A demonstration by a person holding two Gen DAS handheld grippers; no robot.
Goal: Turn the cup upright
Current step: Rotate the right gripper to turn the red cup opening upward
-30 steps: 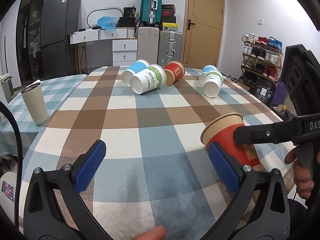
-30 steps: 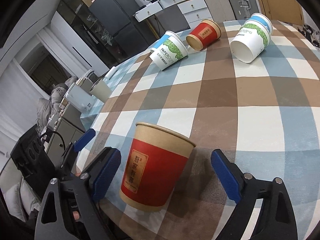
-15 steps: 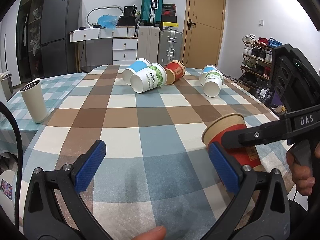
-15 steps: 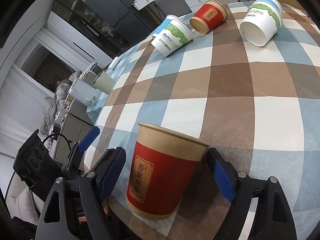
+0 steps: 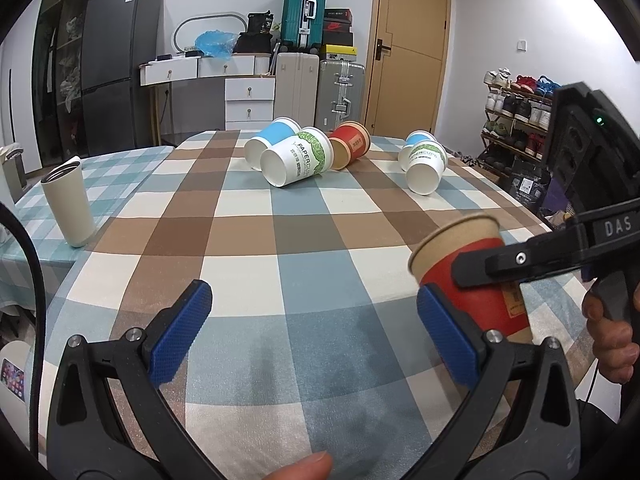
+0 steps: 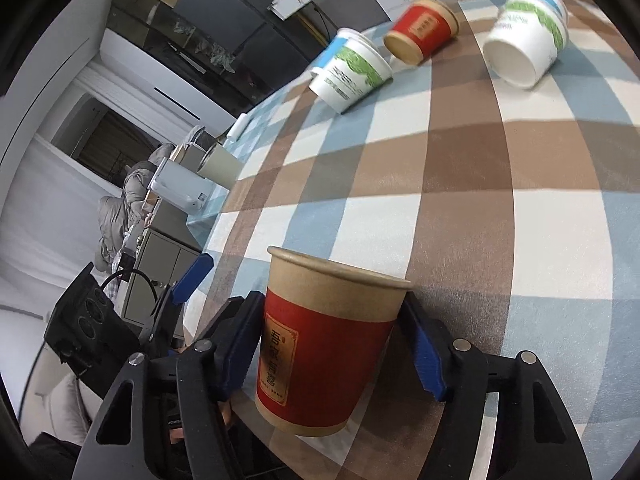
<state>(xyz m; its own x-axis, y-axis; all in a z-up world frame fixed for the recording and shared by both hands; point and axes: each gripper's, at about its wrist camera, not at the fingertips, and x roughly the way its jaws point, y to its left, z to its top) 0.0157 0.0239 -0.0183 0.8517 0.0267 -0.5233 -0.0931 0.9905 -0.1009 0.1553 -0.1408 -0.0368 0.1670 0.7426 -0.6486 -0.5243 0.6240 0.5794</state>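
Observation:
A red and brown paper cup (image 6: 320,340) stands mouth up at the near right edge of the checked table (image 5: 304,240). My right gripper (image 6: 332,344) is shut on it, blue pads pressed on both sides of its wall. In the left wrist view the same cup (image 5: 472,280) leans slightly, with the right gripper's black finger across it. My left gripper (image 5: 316,336) is open and empty over the table's near edge, just left of the cup.
Several paper cups lie on their sides at the far end: a white and green one (image 5: 298,158), a blue one (image 5: 272,140), a red one (image 5: 352,144) and another white one (image 5: 426,164). A beige tumbler (image 5: 68,204) stands at the left.
The right gripper's jaws have closed from wide open onto the red cup, and its view has tilted. The left gripper has stayed still and open.

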